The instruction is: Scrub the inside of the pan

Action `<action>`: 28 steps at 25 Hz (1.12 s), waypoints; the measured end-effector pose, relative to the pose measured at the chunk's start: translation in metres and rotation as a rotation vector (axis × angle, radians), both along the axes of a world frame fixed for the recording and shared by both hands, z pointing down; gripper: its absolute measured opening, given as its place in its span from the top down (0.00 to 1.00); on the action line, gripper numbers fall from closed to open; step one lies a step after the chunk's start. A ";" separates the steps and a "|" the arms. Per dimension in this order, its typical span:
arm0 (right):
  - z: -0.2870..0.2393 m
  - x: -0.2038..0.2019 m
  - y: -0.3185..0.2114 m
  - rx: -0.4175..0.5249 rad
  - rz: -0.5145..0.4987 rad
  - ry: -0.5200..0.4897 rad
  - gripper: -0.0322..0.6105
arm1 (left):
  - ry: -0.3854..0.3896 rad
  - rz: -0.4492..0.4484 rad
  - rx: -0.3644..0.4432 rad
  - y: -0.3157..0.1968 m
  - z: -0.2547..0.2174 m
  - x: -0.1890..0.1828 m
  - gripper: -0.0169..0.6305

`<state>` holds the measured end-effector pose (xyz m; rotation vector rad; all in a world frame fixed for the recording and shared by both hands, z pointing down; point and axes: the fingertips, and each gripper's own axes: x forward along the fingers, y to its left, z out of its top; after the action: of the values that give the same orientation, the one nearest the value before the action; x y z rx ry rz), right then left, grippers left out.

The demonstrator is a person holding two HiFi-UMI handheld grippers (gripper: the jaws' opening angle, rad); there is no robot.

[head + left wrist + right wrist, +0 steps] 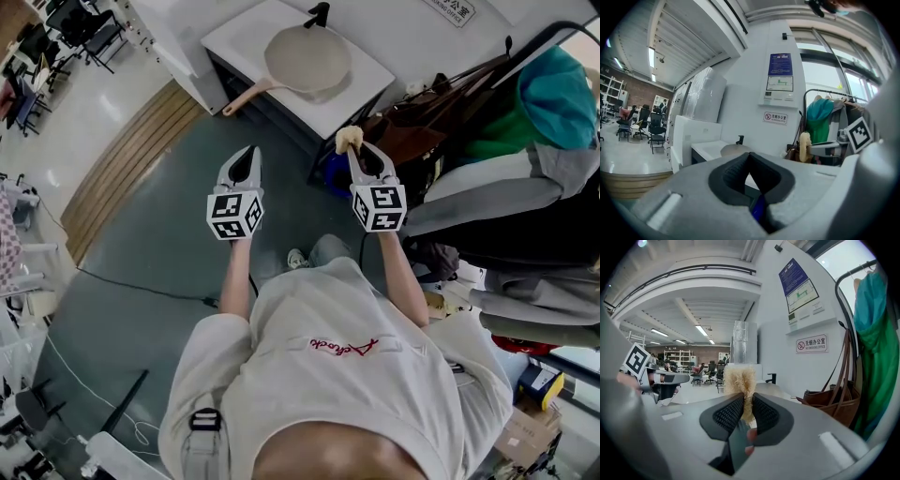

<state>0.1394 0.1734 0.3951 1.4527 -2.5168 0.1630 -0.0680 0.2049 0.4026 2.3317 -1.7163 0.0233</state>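
Note:
A beige pan [307,58] lies on the white counter [370,80] ahead of me, with its handle [246,97] pointing left toward the front edge. Both grippers hang in the air short of the counter. My left gripper [251,151] is shut with nothing in it; in its own view the jaws meet at the tip [749,155] and the pan [732,150] shows beyond. My right gripper [359,150] is shut on a pale fibrous scrubber [349,139], which sticks up between the ribbed pads [739,379].
A black faucet [319,13] stands at the counter's back. A clothes rack with a teal garment [555,89] and a brown bag [422,127] crowd the right side. A wooden step [131,155] lies to the left, a cable [141,286] crosses the floor, and boxes [530,412] sit at lower right.

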 end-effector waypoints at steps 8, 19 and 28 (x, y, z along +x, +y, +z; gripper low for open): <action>0.008 0.009 -0.002 -0.009 0.014 -0.004 0.84 | -0.004 0.029 -0.014 -0.005 0.009 0.015 0.97; 0.005 -0.002 -0.026 0.006 -0.016 0.004 0.84 | -0.002 0.009 0.002 -0.026 0.007 0.006 0.97; 0.005 -0.019 -0.067 0.007 -0.026 -0.019 0.84 | -0.014 -0.007 -0.011 -0.058 0.011 -0.010 0.97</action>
<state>0.1202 0.1067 0.3997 1.4268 -2.5521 0.1647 -0.0781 0.1473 0.4141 2.3230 -1.7271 0.0480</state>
